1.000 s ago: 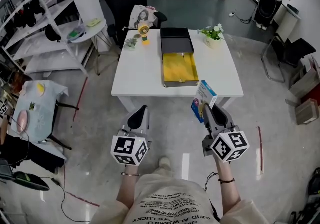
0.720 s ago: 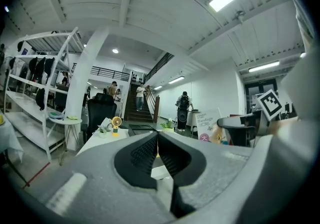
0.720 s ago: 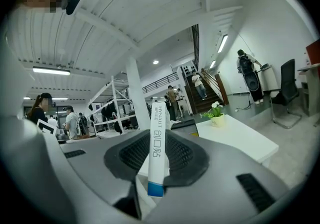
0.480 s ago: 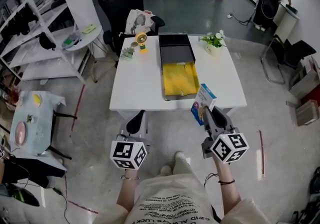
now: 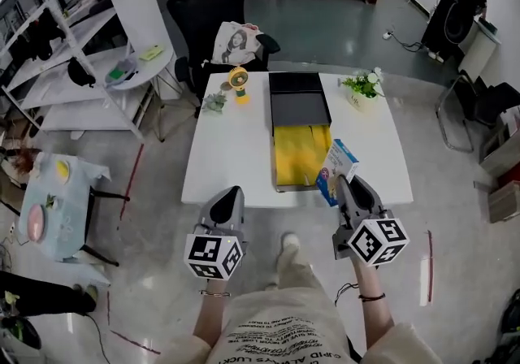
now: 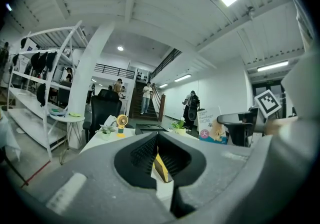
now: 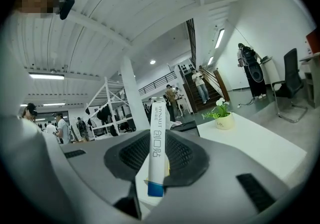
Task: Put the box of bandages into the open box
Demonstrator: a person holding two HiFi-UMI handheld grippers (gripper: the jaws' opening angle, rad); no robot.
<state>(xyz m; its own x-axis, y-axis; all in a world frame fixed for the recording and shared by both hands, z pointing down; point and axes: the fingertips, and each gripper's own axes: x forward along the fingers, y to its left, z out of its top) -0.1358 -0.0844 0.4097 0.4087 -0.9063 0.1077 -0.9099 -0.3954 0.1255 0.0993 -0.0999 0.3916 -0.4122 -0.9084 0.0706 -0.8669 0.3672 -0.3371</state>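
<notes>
Though face-on overhead, bandage box (image 7: 156, 148) edge-on

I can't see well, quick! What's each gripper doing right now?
Left gripper: closed, empty.
Right gripper: closed on the box of bandages.

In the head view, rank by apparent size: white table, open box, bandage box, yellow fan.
White table
Open box
Bandage box
Yellow fan
The bandage box is nearer the camera, so its lead over the fan is unsure.
</notes>
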